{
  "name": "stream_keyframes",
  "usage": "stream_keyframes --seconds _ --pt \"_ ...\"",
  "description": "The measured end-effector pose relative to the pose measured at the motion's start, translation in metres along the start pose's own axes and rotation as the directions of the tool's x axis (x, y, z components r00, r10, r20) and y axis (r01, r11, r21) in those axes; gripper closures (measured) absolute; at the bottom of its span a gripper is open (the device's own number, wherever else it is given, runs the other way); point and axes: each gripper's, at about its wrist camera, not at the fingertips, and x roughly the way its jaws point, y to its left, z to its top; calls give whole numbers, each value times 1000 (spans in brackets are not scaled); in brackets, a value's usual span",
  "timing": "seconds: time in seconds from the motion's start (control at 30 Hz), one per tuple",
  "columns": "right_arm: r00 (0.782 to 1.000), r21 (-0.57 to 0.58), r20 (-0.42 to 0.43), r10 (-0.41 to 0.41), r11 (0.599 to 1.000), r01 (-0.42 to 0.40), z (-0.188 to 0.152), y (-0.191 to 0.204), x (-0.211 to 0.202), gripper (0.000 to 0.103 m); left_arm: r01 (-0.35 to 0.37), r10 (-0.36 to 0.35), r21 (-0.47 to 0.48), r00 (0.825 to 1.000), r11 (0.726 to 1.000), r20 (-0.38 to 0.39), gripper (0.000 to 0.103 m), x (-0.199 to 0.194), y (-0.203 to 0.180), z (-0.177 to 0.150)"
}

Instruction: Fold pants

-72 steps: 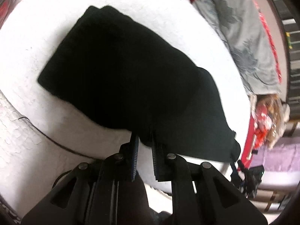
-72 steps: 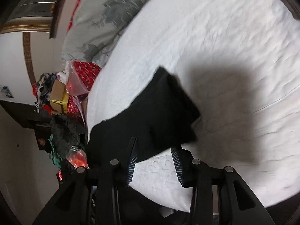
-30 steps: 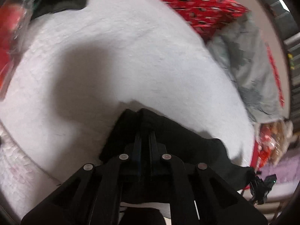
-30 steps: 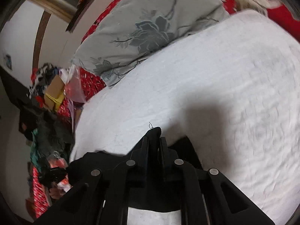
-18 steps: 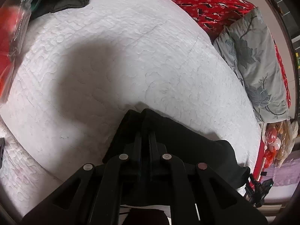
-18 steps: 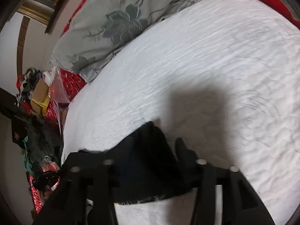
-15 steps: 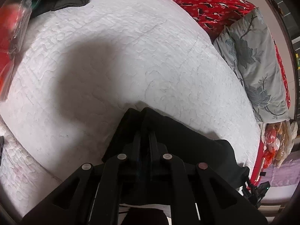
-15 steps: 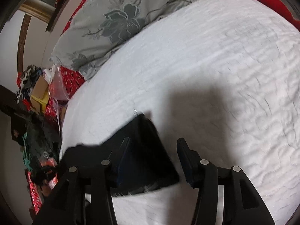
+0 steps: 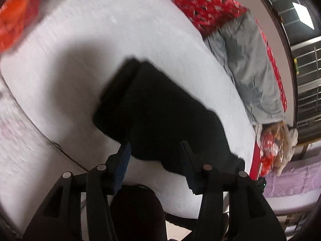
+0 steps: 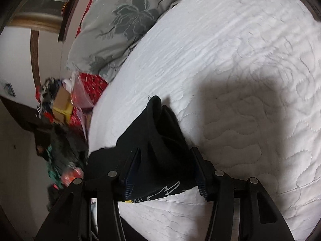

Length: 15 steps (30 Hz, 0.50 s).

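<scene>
The black pants (image 9: pixel 160 114) lie folded on the white quilted bed (image 9: pixel 80 40), near its front edge. My left gripper (image 9: pixel 155 150) is open and empty, its fingers spread just in front of the pants' near edge. In the right wrist view the pants (image 10: pixel 158 146) show as a thick folded stack with white print at the near hem. My right gripper (image 10: pixel 165 160) is open, its fingers either side of the stack's near end, and holds nothing.
A grey flowered pillow (image 9: pixel 250 70) and red patterned bedding (image 9: pixel 204 6) lie at the head of the bed. The pillow also shows in the right wrist view (image 10: pixel 124 26). Cluttered clothes and a cardboard box (image 10: pixel 62 100) stand beside the bed. A purple cloth (image 9: pixel 291 176) lies at the right.
Both grippers have opened and let go of the pants. The left gripper has pulled back, so the folded pants now lie flat ahead of it.
</scene>
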Motion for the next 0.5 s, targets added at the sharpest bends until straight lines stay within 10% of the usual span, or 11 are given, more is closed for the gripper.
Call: stream_keyframes --seconds 0.27,0.37,0.5 --pt "999 46 30 34 998 -36 -2 -5 0 51 57 -57 -185 998 981 8 56 48 28 6" --pt "999 -3 27 -22 1000 22 -4 3 5 89 48 -46 -222 999 974 15 68 53 29 9" --pt "998 24 52 -19 1000 18 0 7 -2 90 41 -40 -201 999 979 5 86 51 19 7"
